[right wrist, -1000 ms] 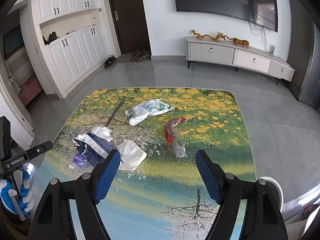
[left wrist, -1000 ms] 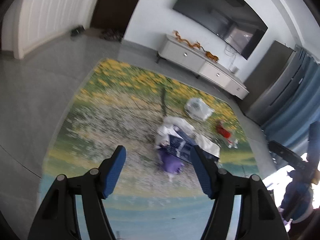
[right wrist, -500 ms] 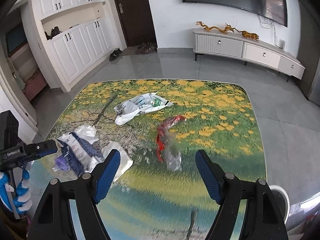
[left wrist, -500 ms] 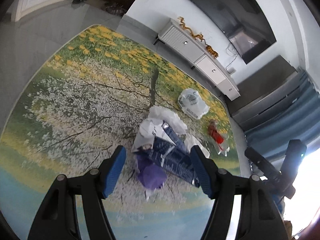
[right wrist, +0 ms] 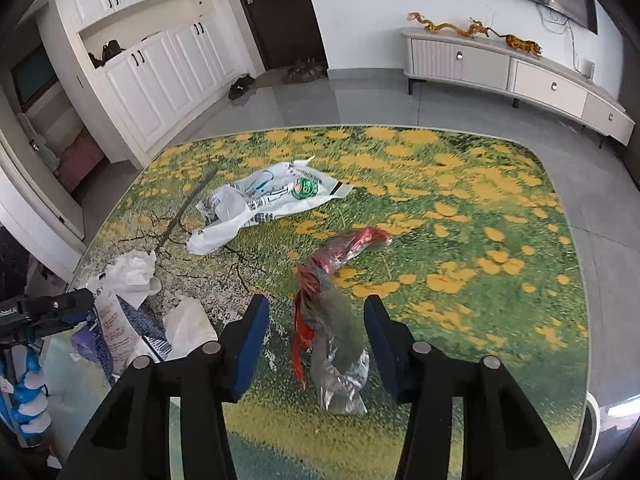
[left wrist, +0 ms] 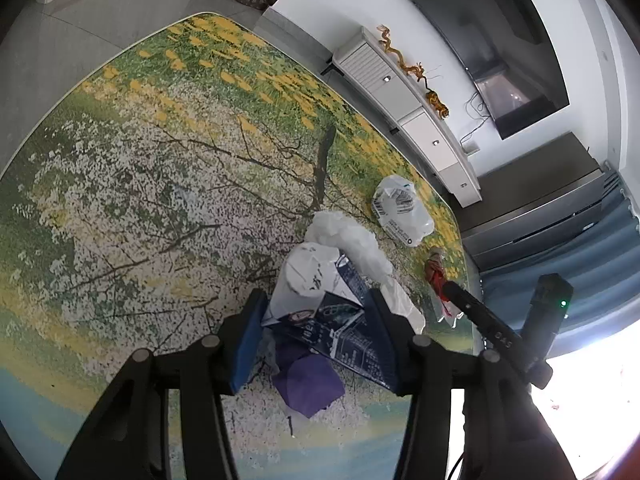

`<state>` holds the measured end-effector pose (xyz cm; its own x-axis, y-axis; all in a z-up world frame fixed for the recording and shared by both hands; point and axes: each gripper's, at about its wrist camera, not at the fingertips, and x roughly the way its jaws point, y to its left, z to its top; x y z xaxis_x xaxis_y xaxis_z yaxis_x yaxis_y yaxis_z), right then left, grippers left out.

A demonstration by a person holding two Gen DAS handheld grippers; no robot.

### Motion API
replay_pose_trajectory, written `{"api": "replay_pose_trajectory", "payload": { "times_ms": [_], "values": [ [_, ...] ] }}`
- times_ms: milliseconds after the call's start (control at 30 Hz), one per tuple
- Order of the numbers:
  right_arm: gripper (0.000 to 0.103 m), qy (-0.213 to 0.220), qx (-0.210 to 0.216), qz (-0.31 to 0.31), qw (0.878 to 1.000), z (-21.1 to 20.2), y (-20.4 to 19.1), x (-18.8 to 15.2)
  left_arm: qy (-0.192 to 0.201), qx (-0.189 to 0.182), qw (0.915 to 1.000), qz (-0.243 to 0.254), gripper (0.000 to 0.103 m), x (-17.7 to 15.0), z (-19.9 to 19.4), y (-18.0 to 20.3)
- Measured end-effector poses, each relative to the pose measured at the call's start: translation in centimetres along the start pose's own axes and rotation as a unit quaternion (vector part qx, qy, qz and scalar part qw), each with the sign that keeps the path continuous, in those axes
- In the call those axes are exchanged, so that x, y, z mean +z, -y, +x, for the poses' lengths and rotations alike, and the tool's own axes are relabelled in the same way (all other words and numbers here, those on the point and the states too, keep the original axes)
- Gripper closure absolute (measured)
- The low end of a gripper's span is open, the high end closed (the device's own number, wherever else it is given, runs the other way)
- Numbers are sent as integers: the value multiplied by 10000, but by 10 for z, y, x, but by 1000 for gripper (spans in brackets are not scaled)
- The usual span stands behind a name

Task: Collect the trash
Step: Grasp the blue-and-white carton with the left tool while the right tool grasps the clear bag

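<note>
Compared with a second ago, both tongs have come down onto the flower-print tabletop (right wrist: 480,200) and are closing. Left tongs (left wrist: 316,344) bracket the blue-white package (left wrist: 340,320), lower centre; right tongs (right wrist: 316,344) bracket the red-silver wrapper (right wrist: 332,320); neither is clamped yet.

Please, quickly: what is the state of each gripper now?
Left gripper: closing around the blue pack, not gripping yet.
Right gripper: closing around the red wrapper, not gripping yet.
</note>
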<state>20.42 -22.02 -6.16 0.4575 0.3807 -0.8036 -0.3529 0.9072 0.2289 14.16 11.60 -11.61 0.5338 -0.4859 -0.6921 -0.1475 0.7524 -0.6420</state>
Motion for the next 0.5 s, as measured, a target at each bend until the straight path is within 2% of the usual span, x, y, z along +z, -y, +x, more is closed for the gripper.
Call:
{"api": "replay_pose_trajectory", "payload": {
  "times_ms": [100, 167, 267, 500],
  "values": [
    [71, -50, -11, -48, 10000, 5, 0, -1, 30, -8, 10000, 4, 58, -1, -2, 1],
    [80, -76, -8, -72, 9999, 7, 0, -3, 35, -77, 10000, 47, 77, -1, -3, 3],
    [90, -39, -47, -121, 9999, 2, 0, -7, 104, -142, 9998, 127, 80, -2, -9, 6],
    [92, 159, -28, -208, 9997, -29, -10, -22, 301, -189, 9989, 297, 81, -7, -27, 19]
  ]
}}
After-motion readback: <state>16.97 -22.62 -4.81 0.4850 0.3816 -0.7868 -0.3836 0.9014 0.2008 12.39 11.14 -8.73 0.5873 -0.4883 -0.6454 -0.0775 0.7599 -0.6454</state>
